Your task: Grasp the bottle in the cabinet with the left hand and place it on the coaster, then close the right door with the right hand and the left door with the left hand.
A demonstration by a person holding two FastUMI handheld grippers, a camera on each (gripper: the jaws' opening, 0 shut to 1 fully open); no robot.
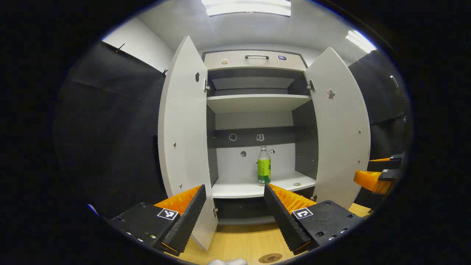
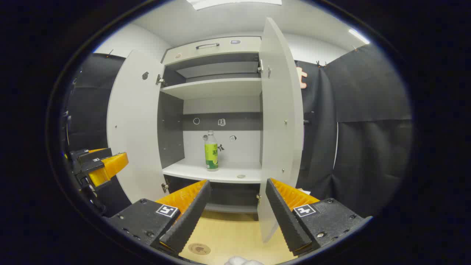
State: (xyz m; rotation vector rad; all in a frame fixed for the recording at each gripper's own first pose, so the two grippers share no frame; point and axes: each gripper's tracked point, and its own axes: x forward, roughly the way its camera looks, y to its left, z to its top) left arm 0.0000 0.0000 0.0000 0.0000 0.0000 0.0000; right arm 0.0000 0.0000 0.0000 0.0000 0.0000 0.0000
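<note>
A clear bottle (image 1: 264, 165) with a green label and white cap stands upright on the cabinet's lower shelf (image 1: 243, 189), also seen as the bottle (image 2: 211, 151) in the right gripper view. Both cabinet doors hang open: the left door (image 1: 184, 136) and the right door (image 1: 340, 129). My left gripper (image 1: 235, 200) is open, well short of the shelf, with nothing between its fingers. My right gripper (image 2: 237, 200) is open too, with the right door (image 2: 281, 121) edge-on just beyond it. A round brown coaster (image 1: 270, 258) lies on the wooden table; the same coaster (image 2: 199, 249) appears low in the right gripper view.
The cabinet has an upper shelf (image 1: 257, 101) and a top drawer with a handle (image 1: 257, 56). A small round thing (image 1: 297, 184) lies on the lower shelf right of the bottle. The right gripper (image 1: 379, 176) shows at the far right, the left gripper (image 2: 99, 165) at the far left.
</note>
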